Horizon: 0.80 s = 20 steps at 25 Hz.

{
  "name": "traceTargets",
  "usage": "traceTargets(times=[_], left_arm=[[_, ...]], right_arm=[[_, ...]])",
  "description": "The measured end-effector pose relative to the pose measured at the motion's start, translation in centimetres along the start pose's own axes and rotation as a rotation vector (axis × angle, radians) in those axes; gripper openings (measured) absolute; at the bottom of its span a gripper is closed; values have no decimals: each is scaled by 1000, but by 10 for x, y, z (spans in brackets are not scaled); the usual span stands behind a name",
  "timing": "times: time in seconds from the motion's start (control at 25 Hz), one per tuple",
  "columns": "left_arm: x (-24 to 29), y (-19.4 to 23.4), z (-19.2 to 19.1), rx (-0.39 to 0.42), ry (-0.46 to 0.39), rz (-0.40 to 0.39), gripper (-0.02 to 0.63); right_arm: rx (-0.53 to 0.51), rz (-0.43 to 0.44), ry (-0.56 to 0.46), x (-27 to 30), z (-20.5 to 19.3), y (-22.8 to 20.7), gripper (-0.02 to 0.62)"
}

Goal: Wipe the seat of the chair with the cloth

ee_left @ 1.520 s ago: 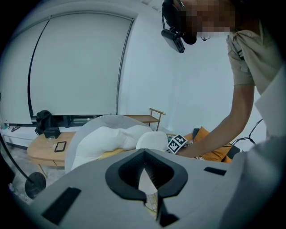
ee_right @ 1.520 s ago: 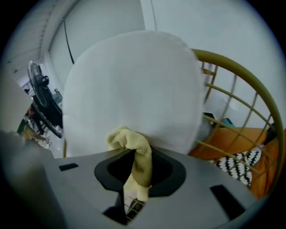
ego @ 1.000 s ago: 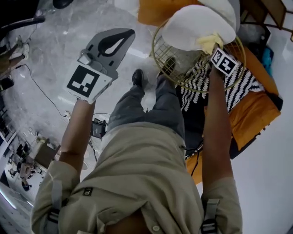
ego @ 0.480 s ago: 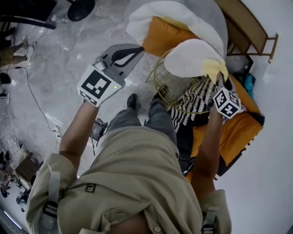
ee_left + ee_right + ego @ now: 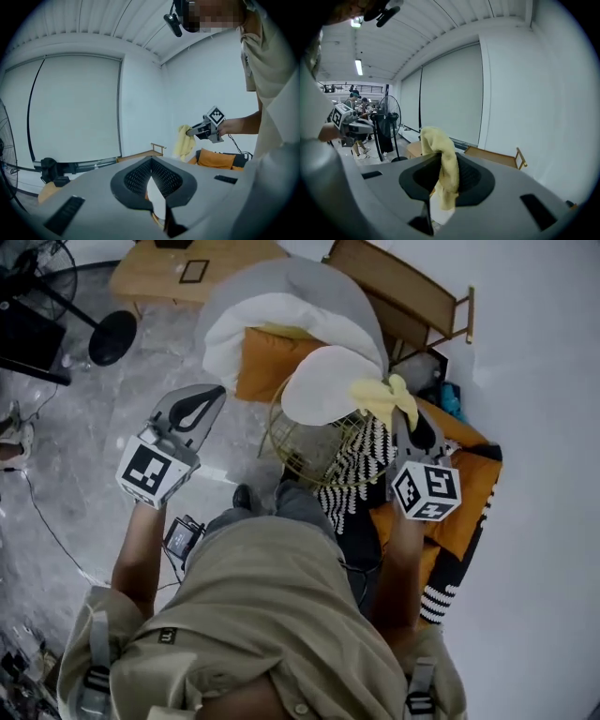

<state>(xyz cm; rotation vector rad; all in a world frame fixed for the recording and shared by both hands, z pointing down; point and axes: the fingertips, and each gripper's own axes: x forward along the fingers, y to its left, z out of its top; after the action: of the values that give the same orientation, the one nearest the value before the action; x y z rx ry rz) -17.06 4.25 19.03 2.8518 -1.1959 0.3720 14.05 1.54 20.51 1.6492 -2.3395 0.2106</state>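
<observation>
A gold wire chair (image 5: 302,451) carries a white seat cushion (image 5: 328,385) just ahead of my legs. My right gripper (image 5: 401,413) is shut on a yellow cloth (image 5: 382,397), held at the cushion's right edge. In the right gripper view the cloth (image 5: 446,173) hangs bunched between the jaws of the right gripper (image 5: 440,158). My left gripper (image 5: 217,390) hovers left of the chair over the floor, shut on nothing. In the left gripper view its tips (image 5: 151,160) meet, and the right gripper (image 5: 202,131) with the cloth (image 5: 183,143) shows beyond.
Behind the chair lie a large white and orange cushion (image 5: 272,329) and a wooden folding frame (image 5: 398,292). Orange cushions (image 5: 473,493) and striped fabric (image 5: 367,460) sit at the right by the wall. A fan base (image 5: 114,334), a wooden table (image 5: 178,268) and a black device (image 5: 183,535) stand at the left.
The head view has swung, so the chair now sits more central. The right gripper with the cloth has stayed by the cushion's right edge; the left gripper has moved lower and left.
</observation>
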Motion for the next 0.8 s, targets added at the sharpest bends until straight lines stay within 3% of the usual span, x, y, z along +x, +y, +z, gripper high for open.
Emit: traceTargets(times=[0.4,0.8], left_arm=[[-42,-19,45,82,-35,-42,17],[-55,-22,59,72,-42,-64,15]], right_arm=[[21,-7,-103,-97,77,34,67],[31,-7,-103,-120,101,46,67]])
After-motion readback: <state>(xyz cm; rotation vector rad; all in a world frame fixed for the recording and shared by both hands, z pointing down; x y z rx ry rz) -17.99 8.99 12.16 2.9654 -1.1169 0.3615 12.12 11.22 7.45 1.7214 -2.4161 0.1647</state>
